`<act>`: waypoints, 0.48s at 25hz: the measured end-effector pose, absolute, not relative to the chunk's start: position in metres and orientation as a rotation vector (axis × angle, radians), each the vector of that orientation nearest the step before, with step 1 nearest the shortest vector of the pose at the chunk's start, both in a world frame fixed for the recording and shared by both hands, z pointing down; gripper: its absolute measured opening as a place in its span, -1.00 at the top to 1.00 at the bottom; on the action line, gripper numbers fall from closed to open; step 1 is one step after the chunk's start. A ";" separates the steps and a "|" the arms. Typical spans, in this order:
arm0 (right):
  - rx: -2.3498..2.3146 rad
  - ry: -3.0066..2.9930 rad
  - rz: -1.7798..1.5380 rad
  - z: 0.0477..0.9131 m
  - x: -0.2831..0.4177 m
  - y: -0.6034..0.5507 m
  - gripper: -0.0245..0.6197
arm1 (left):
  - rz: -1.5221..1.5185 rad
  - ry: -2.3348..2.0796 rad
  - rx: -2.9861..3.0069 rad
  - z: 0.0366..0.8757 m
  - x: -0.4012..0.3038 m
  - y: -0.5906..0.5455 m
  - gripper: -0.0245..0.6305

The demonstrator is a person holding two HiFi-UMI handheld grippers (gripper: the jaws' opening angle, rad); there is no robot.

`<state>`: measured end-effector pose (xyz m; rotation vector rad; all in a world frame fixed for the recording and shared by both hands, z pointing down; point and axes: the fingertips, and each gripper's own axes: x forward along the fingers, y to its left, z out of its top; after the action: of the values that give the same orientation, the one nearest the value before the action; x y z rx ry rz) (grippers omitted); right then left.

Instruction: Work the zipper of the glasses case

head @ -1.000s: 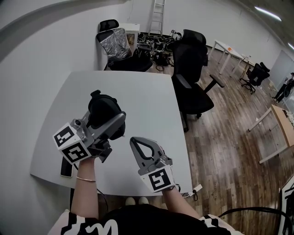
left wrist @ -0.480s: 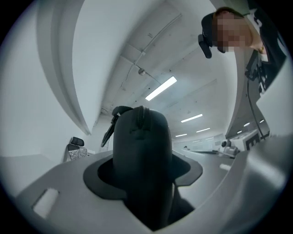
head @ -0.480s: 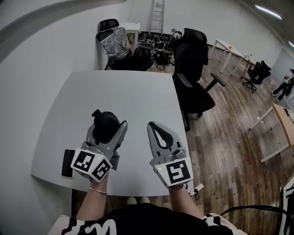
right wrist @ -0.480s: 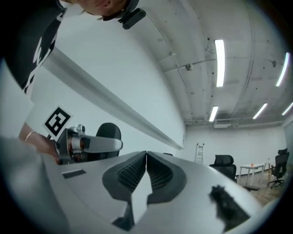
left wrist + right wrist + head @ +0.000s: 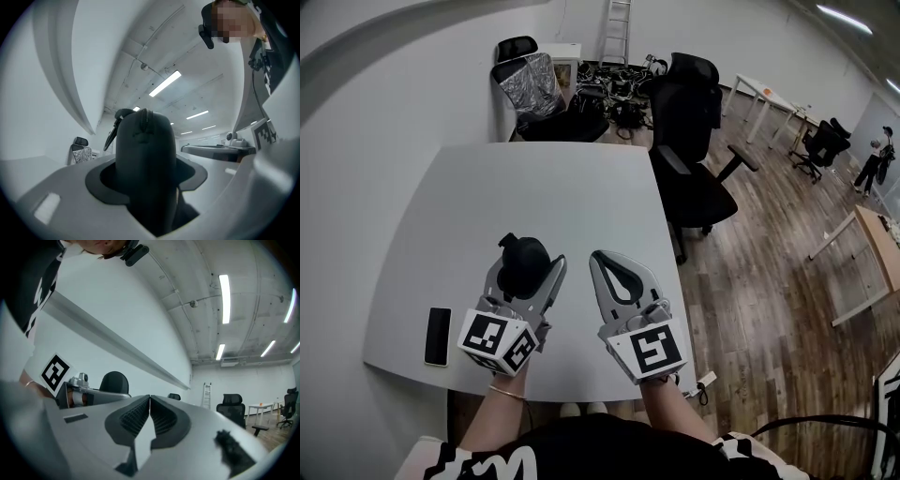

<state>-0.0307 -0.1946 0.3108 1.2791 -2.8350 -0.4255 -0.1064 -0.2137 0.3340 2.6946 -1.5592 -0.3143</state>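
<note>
L gripper (image 5: 530, 267), lower centre-left, clamps black glasses case (image 5: 145, 154). R gripper (image 5: 600, 258) just right of it: jaws pressed together, nothing between, over white table (image 5: 581, 187).

The glasses case (image 5: 523, 266) is black, matte and rounded, with a soft-looking shell shaped like a plump oval. It sits clamped between the two jaws of the left gripper (image 5: 528, 274), one jaw pressed to each broad side. In the head view it is over the near part of the white table (image 5: 581, 197); whether it touches the tabletop cannot be told. In the left gripper view the case stands on end, its domed end sticking out past the jaw tips. The zipper (image 5: 146, 118) runs as a thin ridge over that end and looks closed along the stretch that shows. A dark tab (image 5: 112, 134) sticks out from the upper left of the case.
</note>
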 end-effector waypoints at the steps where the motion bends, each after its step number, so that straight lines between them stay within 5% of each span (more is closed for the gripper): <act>1: 1.280 -2.838 -0.421 0.311 -0.031 -0.195 0.90 | -0.318 -1.554 2.691 0.334 -0.107 -0.215 0.10; 12: 1.276 -2.832 -0.425 0.308 -0.038 -0.212 0.90 | -0.332 -1.514 2.708 0.330 -0.103 -0.232 0.10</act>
<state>-0.0375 -0.2119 0.3076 1.2759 -2.8315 -0.4253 -0.1028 -0.2320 0.3296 2.7076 -1.5136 -0.3321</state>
